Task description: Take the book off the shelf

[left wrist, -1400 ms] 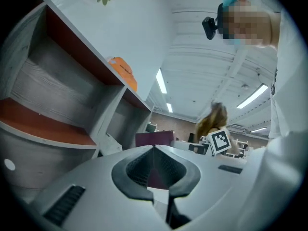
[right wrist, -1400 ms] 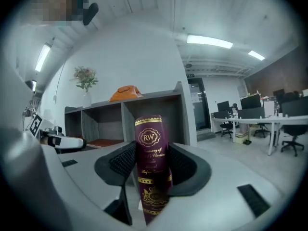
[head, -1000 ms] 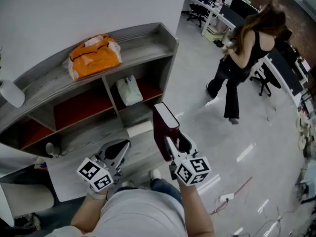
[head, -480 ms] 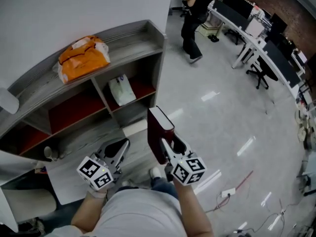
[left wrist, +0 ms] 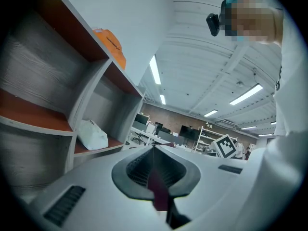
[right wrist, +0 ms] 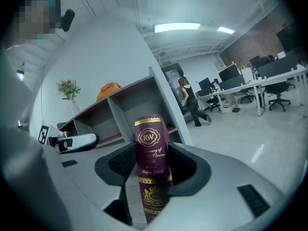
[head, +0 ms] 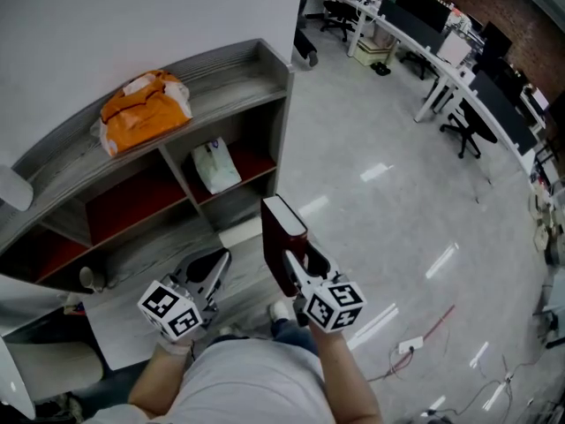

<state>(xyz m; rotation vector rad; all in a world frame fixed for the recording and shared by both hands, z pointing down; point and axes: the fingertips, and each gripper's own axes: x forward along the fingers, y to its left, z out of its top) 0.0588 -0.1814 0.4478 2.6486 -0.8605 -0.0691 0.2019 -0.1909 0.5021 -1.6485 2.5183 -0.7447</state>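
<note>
At your far left stands the grey shelf [head: 270, 71], its compartments backed in red. An orange bag [head: 144, 109] lies on its top board, a white bag [head: 214, 164] sits in the right-hand compartment, and the right gripper view shows a vase of flowers [right wrist: 69, 90] on the top at the far end. In front of the shelf you hold your left gripper [left wrist: 154, 149] with its nose toward the compartments. Its jaws are pressed together at the tips, with nothing between them. Just to its right, your right gripper [right wrist: 154, 163] has its jaws clamped on the book [head: 281, 237], one pad against each cover. It is a maroon volume with gold lettering on the spine. You hold it upright, spine toward the gripper's camera, clear of the shelf and out in front of the right-hand compartment. Further right the pale glossy floor [head: 380, 210] opens out, with a white power strip [head: 408, 352] lying on it. Beyond that you have a row of desks with monitors [head: 441, 34] and an office chair [head: 465, 131]. In the right gripper view a person [right wrist: 188, 102] in dark clothes is mid-stride past the shelf's end, near those desks
</note>
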